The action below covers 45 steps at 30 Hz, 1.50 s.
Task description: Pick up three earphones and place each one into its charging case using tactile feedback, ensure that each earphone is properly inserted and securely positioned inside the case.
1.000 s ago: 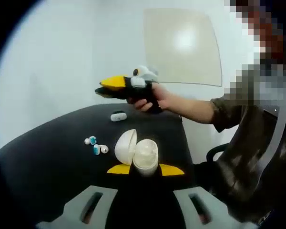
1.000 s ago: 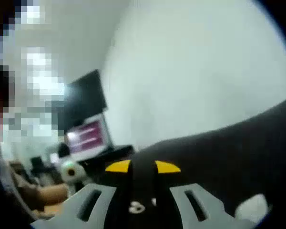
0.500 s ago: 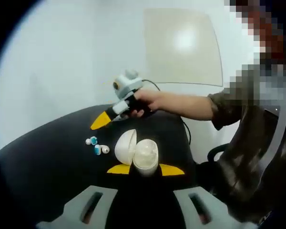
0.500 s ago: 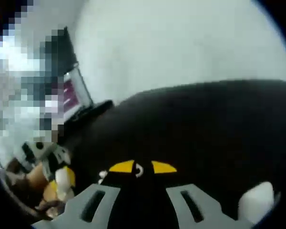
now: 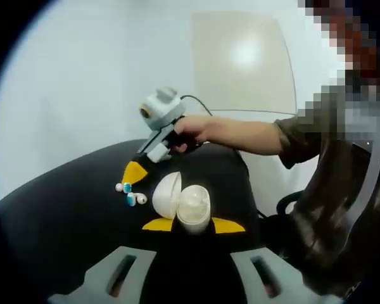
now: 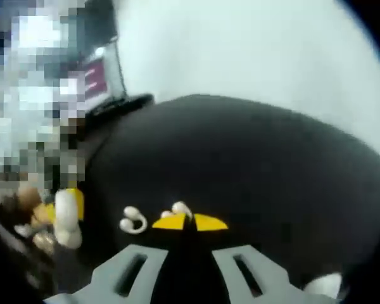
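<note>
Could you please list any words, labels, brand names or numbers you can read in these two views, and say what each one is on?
No text can be read in the left or right gripper view.
Screen in the background: lit pinkish, whatever it displays is too blurred to read.
Open charging case: plain white, no marking to be made out.
Earphones on the black table: too small to show any lettering.
</note>
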Available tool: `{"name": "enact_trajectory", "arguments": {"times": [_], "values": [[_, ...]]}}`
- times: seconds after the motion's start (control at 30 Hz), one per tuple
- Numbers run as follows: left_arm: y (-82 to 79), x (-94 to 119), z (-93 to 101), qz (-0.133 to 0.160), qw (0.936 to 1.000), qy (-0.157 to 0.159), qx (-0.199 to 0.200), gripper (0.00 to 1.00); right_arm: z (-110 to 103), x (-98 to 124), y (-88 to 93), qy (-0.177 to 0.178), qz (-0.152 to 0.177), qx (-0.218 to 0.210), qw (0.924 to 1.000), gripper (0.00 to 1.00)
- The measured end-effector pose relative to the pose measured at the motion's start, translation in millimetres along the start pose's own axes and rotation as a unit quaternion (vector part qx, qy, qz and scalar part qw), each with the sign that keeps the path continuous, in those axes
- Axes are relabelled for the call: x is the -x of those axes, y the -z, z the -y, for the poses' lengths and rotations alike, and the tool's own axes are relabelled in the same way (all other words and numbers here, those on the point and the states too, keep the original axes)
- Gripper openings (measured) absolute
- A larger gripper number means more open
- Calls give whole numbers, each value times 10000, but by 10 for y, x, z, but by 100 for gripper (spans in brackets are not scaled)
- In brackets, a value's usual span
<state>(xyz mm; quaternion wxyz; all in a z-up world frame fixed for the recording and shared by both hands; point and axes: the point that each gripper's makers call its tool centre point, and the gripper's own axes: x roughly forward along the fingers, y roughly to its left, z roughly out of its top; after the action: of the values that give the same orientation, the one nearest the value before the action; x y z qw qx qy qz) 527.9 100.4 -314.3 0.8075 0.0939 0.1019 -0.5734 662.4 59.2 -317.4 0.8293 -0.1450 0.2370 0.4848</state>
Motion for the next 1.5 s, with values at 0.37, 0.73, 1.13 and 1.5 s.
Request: {"name": "enact_trajectory", "arguments": {"times": [0.37,0.73,1.13,1.5], "values": [[2,-4,-11,-2,10000,-14,32,17,-249,547,-489,388,1121,1227,9853,5],[1,-5,-19,-10,9999,-43,128,17,-1304,706,-553,143,1301,4055,9047,5],[0,1,-38,-9,9999,-45,138,17,-1514,457,-307,534,722,6362,7663,5],[0,1,-55,-10,9999,-47,136,17,-1550,341,-203,459,462,7068,7045,5]]}}
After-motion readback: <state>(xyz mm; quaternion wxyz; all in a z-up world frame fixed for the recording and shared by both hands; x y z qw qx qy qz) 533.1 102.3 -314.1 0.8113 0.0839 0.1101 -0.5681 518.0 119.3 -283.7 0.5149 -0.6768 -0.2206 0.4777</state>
